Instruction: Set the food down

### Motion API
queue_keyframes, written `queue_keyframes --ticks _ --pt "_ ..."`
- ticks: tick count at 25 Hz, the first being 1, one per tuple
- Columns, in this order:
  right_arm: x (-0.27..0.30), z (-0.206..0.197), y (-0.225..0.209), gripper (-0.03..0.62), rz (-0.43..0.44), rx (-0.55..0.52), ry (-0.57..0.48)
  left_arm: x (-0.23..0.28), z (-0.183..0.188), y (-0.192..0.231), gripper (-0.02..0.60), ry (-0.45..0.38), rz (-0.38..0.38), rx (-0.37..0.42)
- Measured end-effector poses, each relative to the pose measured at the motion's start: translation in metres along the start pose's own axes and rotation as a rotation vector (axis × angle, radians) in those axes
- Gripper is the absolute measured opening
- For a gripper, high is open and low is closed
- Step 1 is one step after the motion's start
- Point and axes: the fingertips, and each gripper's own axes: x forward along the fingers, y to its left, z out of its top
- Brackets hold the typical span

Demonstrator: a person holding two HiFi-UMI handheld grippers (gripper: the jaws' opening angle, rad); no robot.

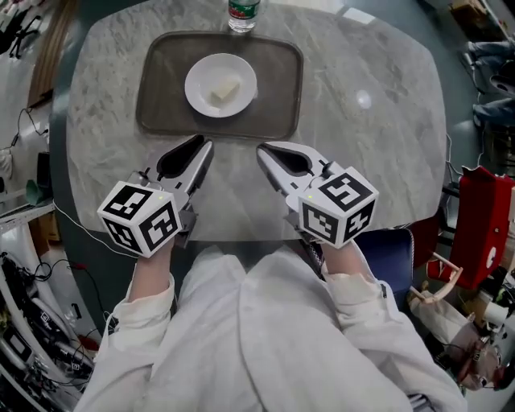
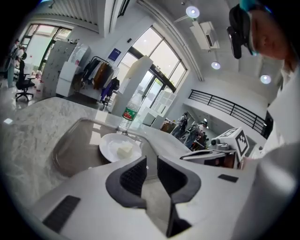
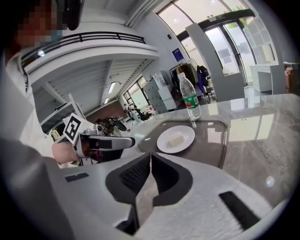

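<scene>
Food first: one pale cream block of food [image 1: 225,90], roughly rectangular and soft at the edges, lying near the middle of one round, glossy white plate [image 1: 199,71]. Not gripped by either tool.

Beneath the plate, one dark grey-brown rectangular tray [image 1: 161,88] with rounded corners and a low raised rim, smooth enough to carry reflections. Just beyond its far edge, upright, one clear plastic bottle [image 1: 242,14] with a red-and-green label.

All four on one grey-veined marble tabletop [image 1: 362,121], polished, rounded at the corners, spotted with glints of ceiling light.

Nearer the body, two hand-held tools of matte grey plastic, curved and tapering to a point, both short of the tray and apart from it. On each, a white cube printed with black square markers (two cubes in all).

Left gripper [image 1: 205,145]: jaws drawn together but for a thin slit between the ribbed black pads [image 2: 132,176], nothing in the slit.

Right gripper [image 1: 264,150]: jaws closed tip to tip, same ribbed black pads [image 3: 136,174], nothing held.

Behind the tools, two loose white fabric sleeves [image 1: 153,302].
</scene>
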Motion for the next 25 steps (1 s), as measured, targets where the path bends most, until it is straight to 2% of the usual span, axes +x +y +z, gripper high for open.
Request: queue_keyframes --ticks 5,10,14,25 --pt "-0.027 -0.012 0.022 0.008 0.064 -0.060 -0.014 -0.027 -0.023 -0.036 0.059 -0.035 -0.067 -0.010" --pt "-0.045 -0.022 0.043 0.006 0.097 -0.082 -0.033 -0.049 -0.044 -0.054 0.048 -0.037 -0.040 -0.010" --pt "-0.066 -0.027 0.054 0.006 0.107 -0.097 -0.086 -0.060 -0.057 -0.074 0.044 -0.042 -0.030 -0.020" --pt "-0.090 -0.045 0.066 0.006 0.105 -0.033 -0.113 -0.082 -0.068 -0.100 0.043 -0.034 -0.031 -0.029"
